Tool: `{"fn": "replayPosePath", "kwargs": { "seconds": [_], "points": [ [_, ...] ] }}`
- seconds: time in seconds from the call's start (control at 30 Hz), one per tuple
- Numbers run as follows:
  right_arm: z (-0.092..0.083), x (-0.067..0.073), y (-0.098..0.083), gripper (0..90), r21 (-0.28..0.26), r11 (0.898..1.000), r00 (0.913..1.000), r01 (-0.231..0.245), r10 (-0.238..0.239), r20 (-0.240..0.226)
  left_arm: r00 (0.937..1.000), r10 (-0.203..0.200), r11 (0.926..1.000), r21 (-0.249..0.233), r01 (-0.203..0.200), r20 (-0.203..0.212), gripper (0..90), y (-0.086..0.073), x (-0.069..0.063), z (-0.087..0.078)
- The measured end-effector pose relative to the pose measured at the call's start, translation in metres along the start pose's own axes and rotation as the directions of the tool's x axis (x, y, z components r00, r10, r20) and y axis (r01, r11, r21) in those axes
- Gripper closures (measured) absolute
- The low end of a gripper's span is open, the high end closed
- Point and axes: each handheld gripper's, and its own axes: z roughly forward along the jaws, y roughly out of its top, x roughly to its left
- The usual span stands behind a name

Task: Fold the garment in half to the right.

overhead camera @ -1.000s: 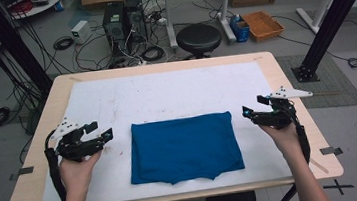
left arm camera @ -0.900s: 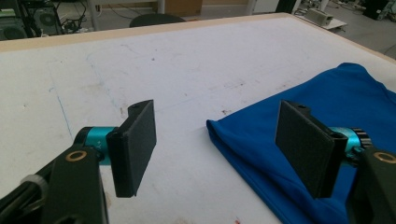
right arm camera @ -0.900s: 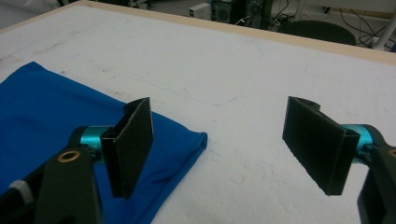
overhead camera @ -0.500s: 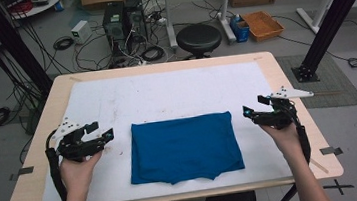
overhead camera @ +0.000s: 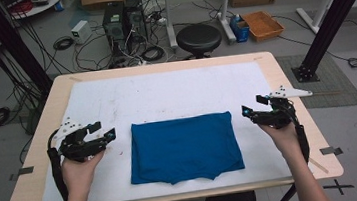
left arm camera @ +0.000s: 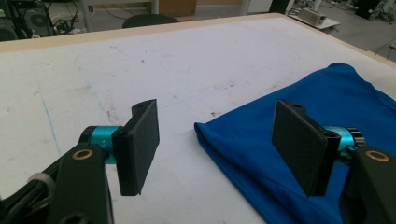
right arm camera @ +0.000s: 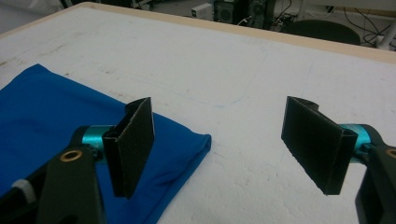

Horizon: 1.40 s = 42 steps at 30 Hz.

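blue folded cloth (overhead camera: 184, 149) lies flat near the table's (overhead camera: 284, 69) front edge, between both grippers. left gripper (overhead camera: 103, 131) has just narrowed slightly yet gapes wide, empty; right gripper (overhead camera: 252, 109) gapes too, empty. stool (overhead camera: 198, 38) beyond.

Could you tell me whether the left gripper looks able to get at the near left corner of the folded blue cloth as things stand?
Probably yes: the left gripper hovers just left of the blue cloth with its jaws wide apart, and only bare white mat lies between them.
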Motion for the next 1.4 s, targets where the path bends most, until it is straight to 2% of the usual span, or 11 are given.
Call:
{"fn": "replayPosePath", "kwargs": {
  "seconds": [0.1, 0.23, 0.37, 0.43, 0.53, 0.63, 0.87, 0.93, 1.07, 1.33, 1.4],
  "points": [
    [0.0, 0.001, 0.001, 25.5, -0.004, 1.0, 1.0, 0.004, -0.004, -0.003, 0.9996, -0.014, 0.9999, 0.01, 0.014, 0.026, 34.4, 0.002, -0.006, 0.003],
    [0.003, 0.005, 0.002, 26.1, -0.001, 1.0, 0.9999, 0.009, -0.009, -0.013, 0.9988, 0.005, 0.9994, 0.034, -0.006, 0.048, 34.9, 0.003, -0.018, 0.006],
    [0.008, 0.012, 0.004, 28.0, 0.0, 1.0, 0.9992, 0.029, -0.029, -0.027, 0.9974, -0.026, 0.9986, 0.048, 0.023, 0.067, 34.9, -0.003, -0.029, 0.004],
    [0.011, 0.015, 0.006, 28.1, -0.001, 0.999, 0.9989, 0.034, -0.034, -0.033, 0.9975, -0.038, 0.9977, 0.058, 0.035, 0.059, 36.5, -0.006, -0.033, 0.001],
    [0.013, 0.019, 0.009, 30.0, -0.007, 0.999, 0.9983, 0.041, -0.042, -0.042, 0.998, -0.06, 0.9957, 0.071, 0.059, 0.02, 40.7, -0.011, -0.039, -0.004],
    [0.018, 0.024, 0.01, 30.3, -0.004, 0.999, 0.9977, 0.043, -0.043, -0.052, 0.9956, -0.092, 0.9927, 0.08, 0.09, 0.017, 41.4, -0.018, -0.044, -0.009],
    [0.028, 0.036, 0.015, 32.2, 0.006, 0.998, 0.995, 0.065, -0.065, -0.077, 0.9937, -0.109, 0.9855, 0.134, 0.104, 0.027, 43.6, -0.035, -0.061, -0.014],
    [0.029, 0.04, 0.016, 32.3, 0.004, 0.997, 0.9936, 0.074, -0.073, -0.085, 0.9938, -0.109, 0.9856, 0.132, 0.106, 0.021, 45.6, -0.042, -0.067, -0.014],
    [0.032, 0.047, 0.019, 32.3, 0.004, 0.996, 0.9914, 0.088, -0.087, -0.097, 0.9914, -0.131, 0.9797, 0.154, 0.129, 0.003, 47.8, -0.055, -0.077, -0.011],
    [0.04, 0.059, 0.02, 32.3, 0.015, 0.994, 0.9876, 0.109, -0.106, -0.116, 0.9869, -0.159, 0.9685, 0.19, 0.161, -0.023, 47.8, -0.076, -0.083, -0.008],
    [0.042, 0.062, 0.02, 32.3, 0.017, 0.993, 0.986, 0.114, -0.111, -0.125, 0.9876, -0.155, 0.9681, 0.195, 0.157, -0.027, 47.7, -0.078, -0.085, -0.007]
  ]
}}
